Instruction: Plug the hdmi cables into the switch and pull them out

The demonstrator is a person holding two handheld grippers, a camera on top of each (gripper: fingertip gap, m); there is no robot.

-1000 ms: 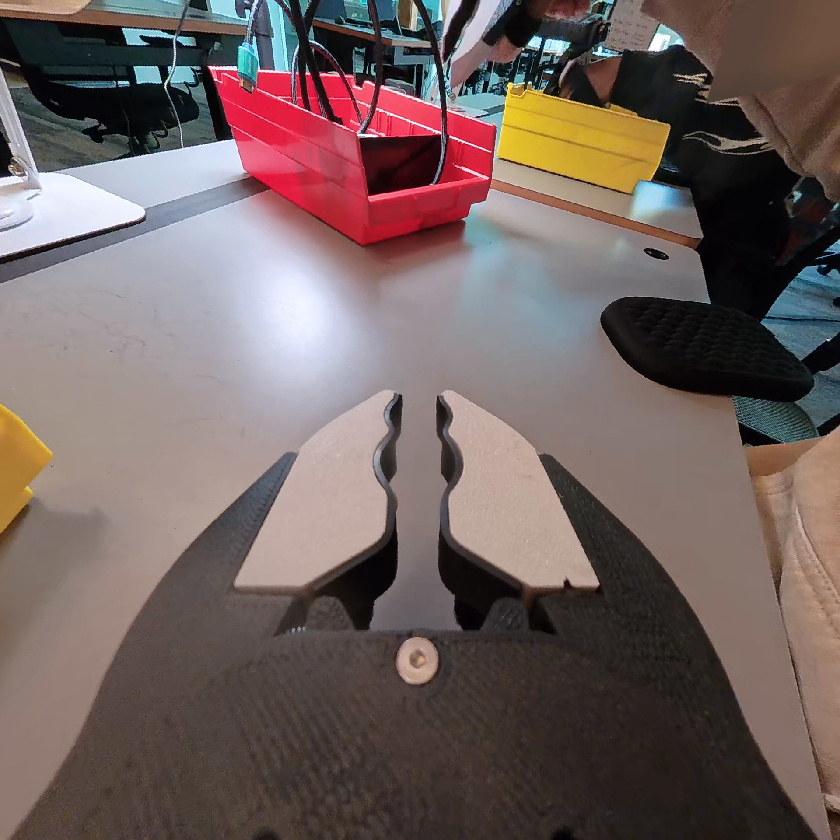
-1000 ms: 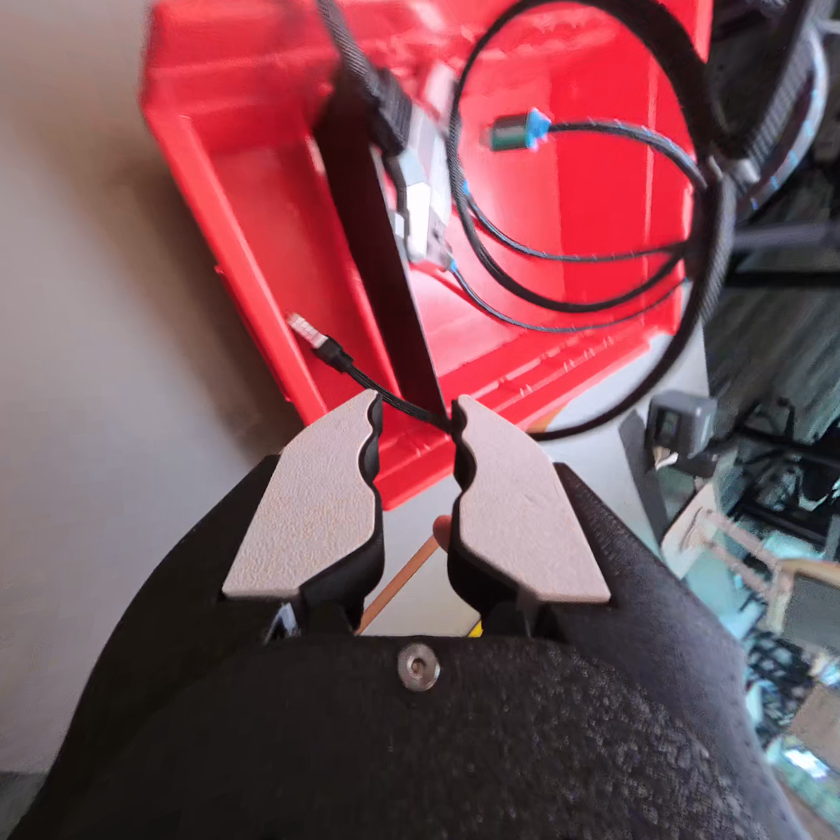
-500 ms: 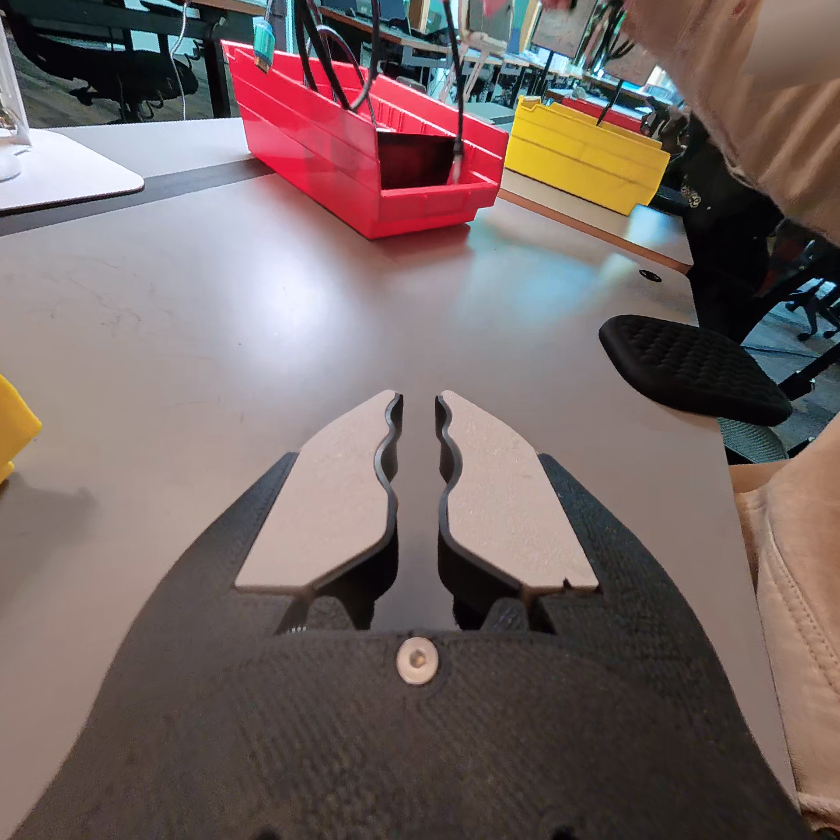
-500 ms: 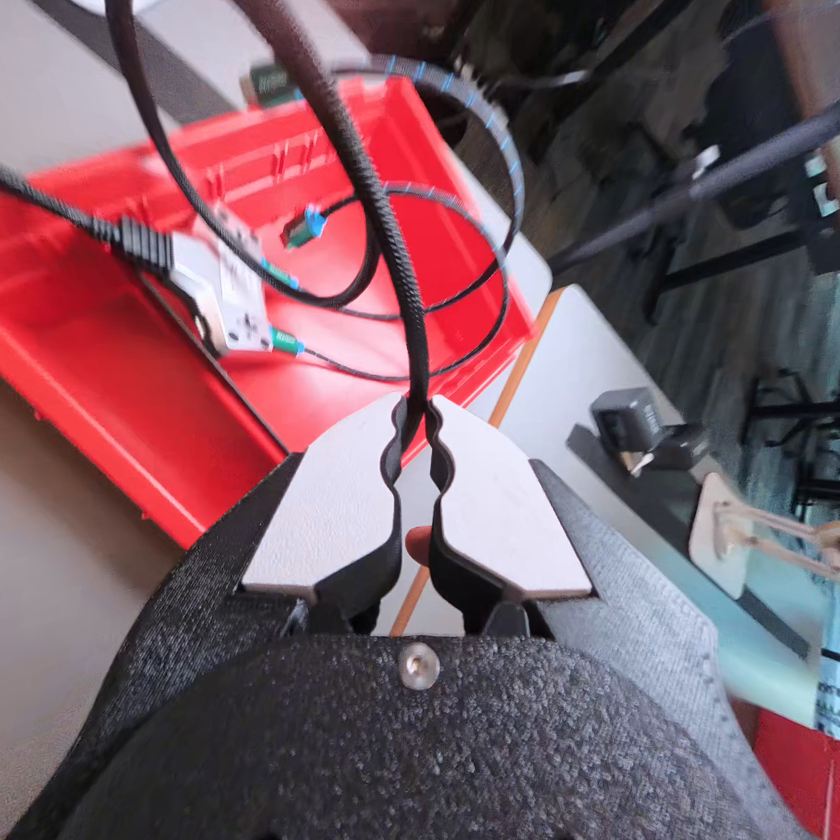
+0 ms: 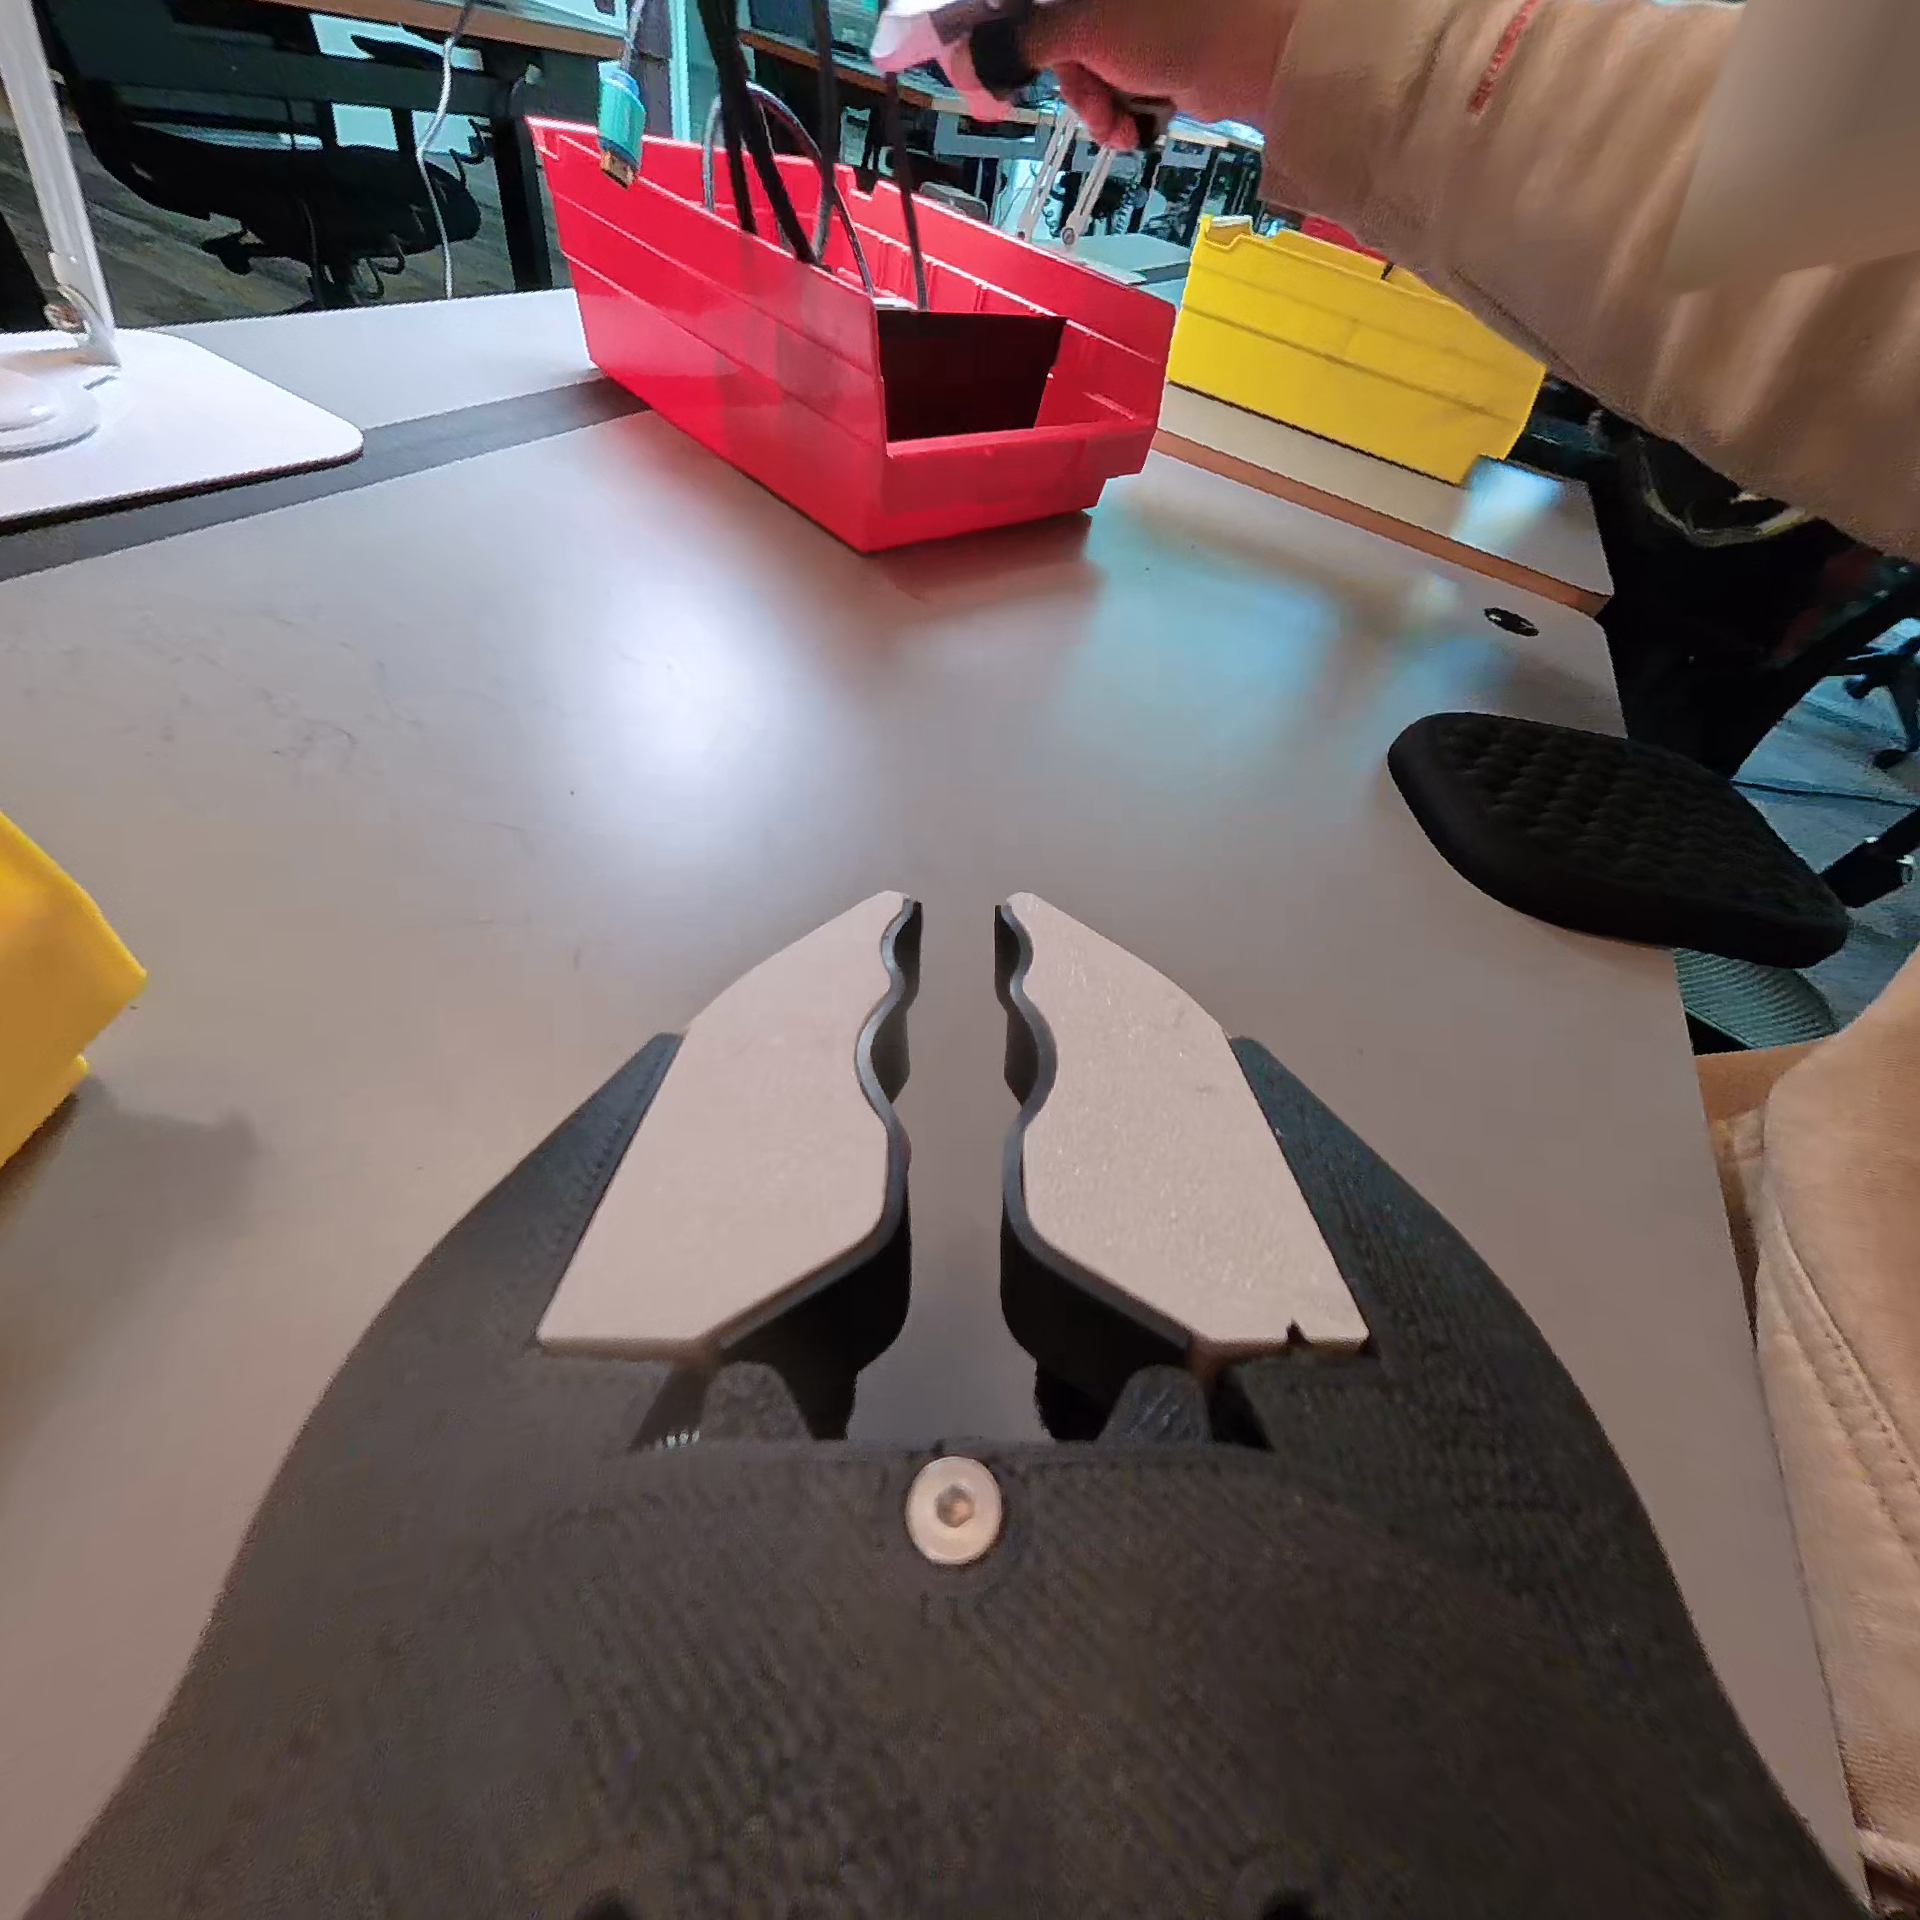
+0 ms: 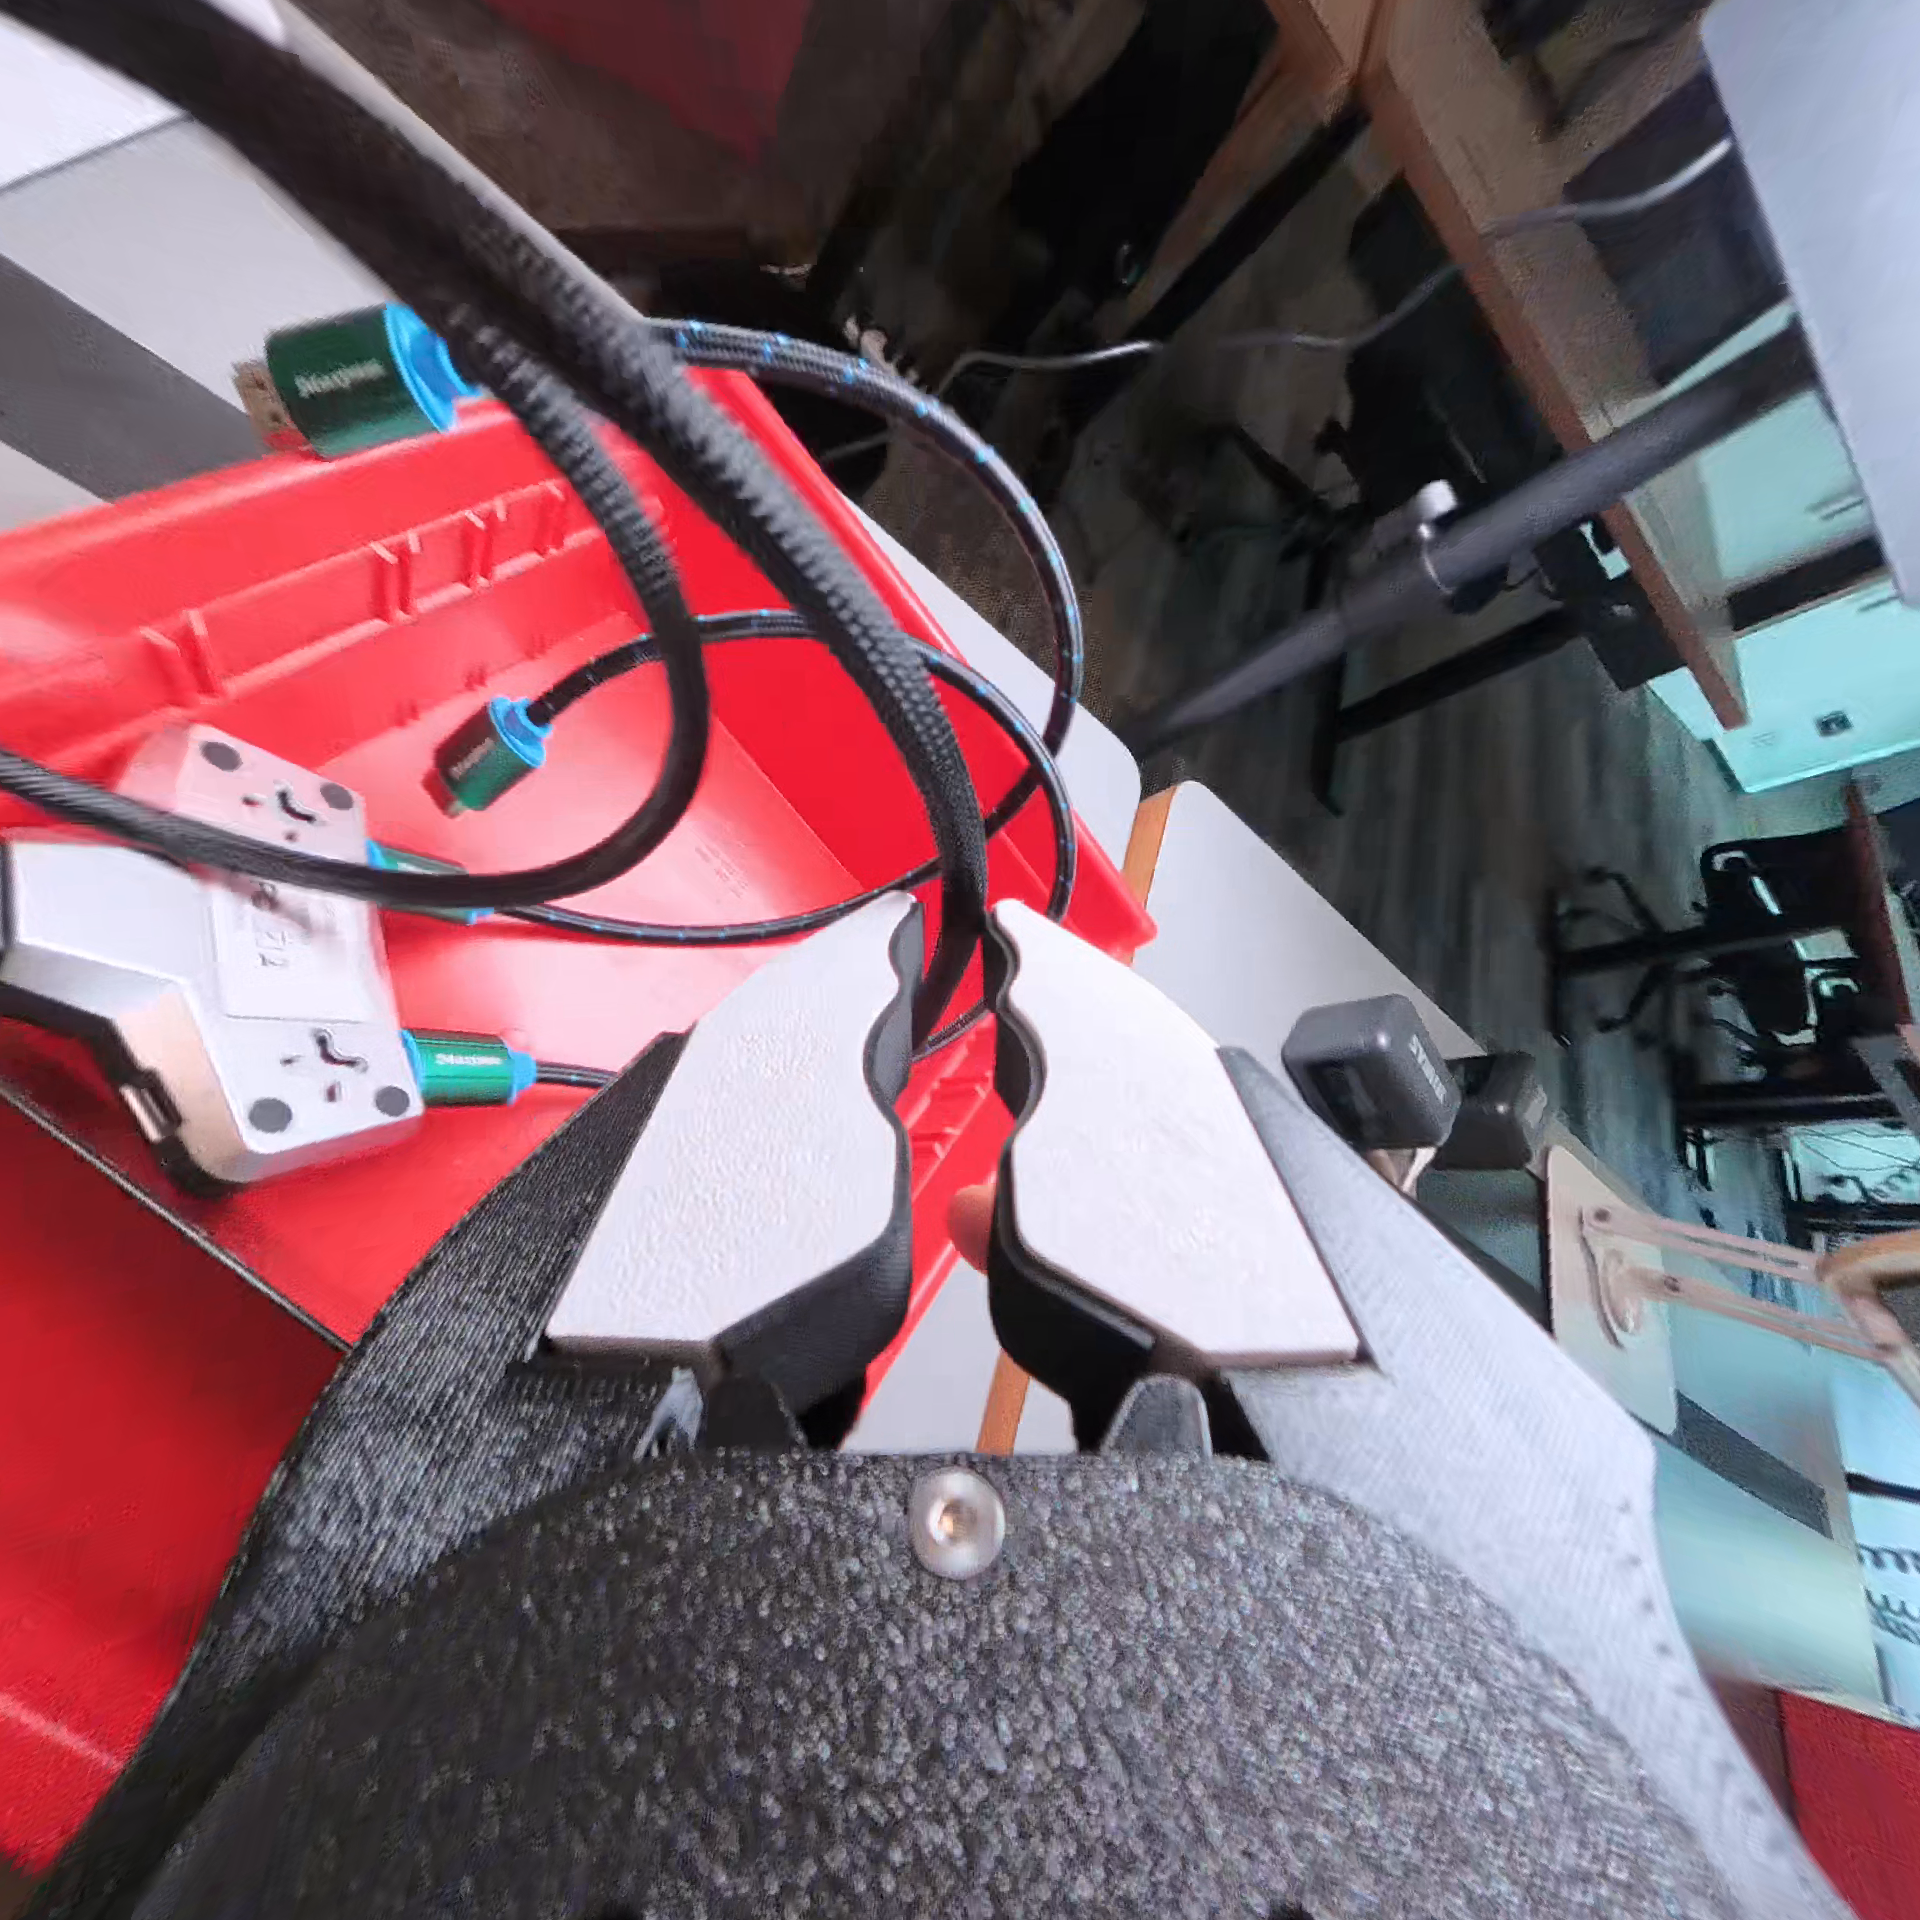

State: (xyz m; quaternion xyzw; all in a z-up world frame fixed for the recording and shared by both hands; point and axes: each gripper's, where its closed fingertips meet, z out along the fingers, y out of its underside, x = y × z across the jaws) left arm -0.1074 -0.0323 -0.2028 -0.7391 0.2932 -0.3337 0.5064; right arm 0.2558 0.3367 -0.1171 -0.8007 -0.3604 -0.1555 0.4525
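Observation:
My right gripper [image 6: 953,935] is shut on a thick black braided cable [image 6: 727,457] and holds it up above the red bin [image 6: 312,582]. A silver switch [image 6: 208,987] hangs on the cables over the bin, with green-and-blue HDMI plugs [image 6: 468,1065] seated in its side. Two more plugs are free: one [image 6: 353,390] at the bin's far rim and one [image 6: 483,764] over the bin. In the left wrist view the cables [image 5: 769,177] hang from a hand [image 5: 1122,83] over the red bin [image 5: 831,416]. My left gripper [image 5: 958,914] is low over the grey table [image 5: 623,779], jaws nearly together, holding nothing.
A yellow bin [image 5: 1340,364] stands behind the red one. A yellow object [image 5: 52,997] is at the left edge, a white stand base [image 5: 156,416] at the back left. A black chair armrest [image 5: 1600,831] lies off the table's right edge. A black box [image 6: 1371,1081] sits on the neighbouring table. There is about 55 centimetres between the tips of the two grippers. To the silver switch [image 6: 208,987]: right tips about 12 centimetres, left tips about 40 centimetres.
My right gripper closed on the thick cable and lifted it, so the switch and cables rose above the bin. My left gripper stayed in place, jaws unchanged.

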